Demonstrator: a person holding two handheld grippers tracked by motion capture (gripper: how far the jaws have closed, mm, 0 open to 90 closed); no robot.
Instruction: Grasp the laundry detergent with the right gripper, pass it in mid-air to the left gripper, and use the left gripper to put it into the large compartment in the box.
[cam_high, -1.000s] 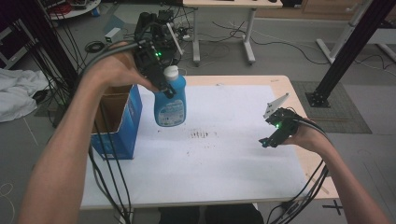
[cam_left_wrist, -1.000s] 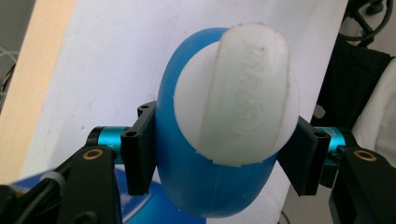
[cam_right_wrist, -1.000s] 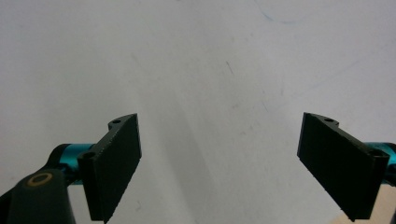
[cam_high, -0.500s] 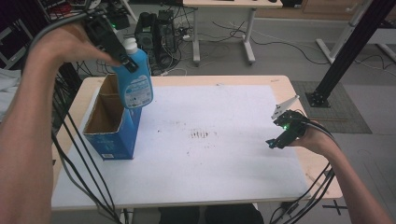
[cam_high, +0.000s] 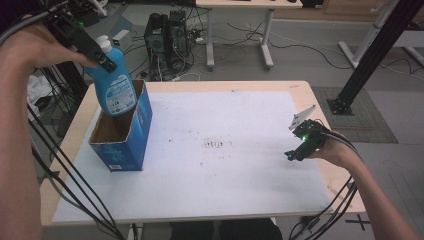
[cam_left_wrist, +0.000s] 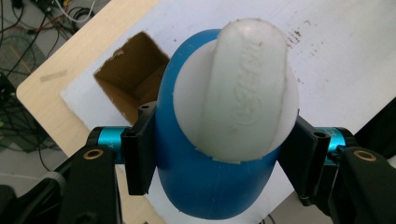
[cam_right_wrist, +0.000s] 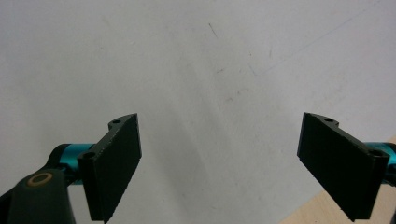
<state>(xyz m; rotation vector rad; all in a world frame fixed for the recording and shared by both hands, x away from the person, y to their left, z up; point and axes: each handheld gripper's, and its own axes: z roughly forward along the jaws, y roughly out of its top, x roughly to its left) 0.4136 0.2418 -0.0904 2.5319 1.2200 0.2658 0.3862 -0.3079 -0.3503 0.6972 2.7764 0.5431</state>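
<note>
My left gripper (cam_high: 102, 57) is shut on a blue bottle (cam_high: 114, 85) with a white cap (cam_high: 104, 44), holding it by the neck, tilted, above the open blue cardboard box (cam_high: 131, 132) at the table's left. In the left gripper view the bottle (cam_left_wrist: 210, 182) and its white cap (cam_left_wrist: 240, 88) sit between the black pads (cam_left_wrist: 140, 154), with the box's brown opening (cam_left_wrist: 128, 81) below and to the left. My right gripper (cam_high: 298, 150) rests low over the white mat near the table's right edge. Its jaws stand wide open with nothing between the pads (cam_right_wrist: 116, 163).
A white mat (cam_high: 225, 115) with a dark smudge (cam_high: 214, 144) at its middle covers the wooden table (cam_high: 320, 105). Cables hang from both grippers. Behind the table stand computer towers (cam_high: 167, 35) and a desk leg; a black frame post (cam_high: 375, 55) rises at the right.
My left gripper has carried the bottle left and slightly up, from the table's middle-left to above the box. The right gripper has stayed in place.
</note>
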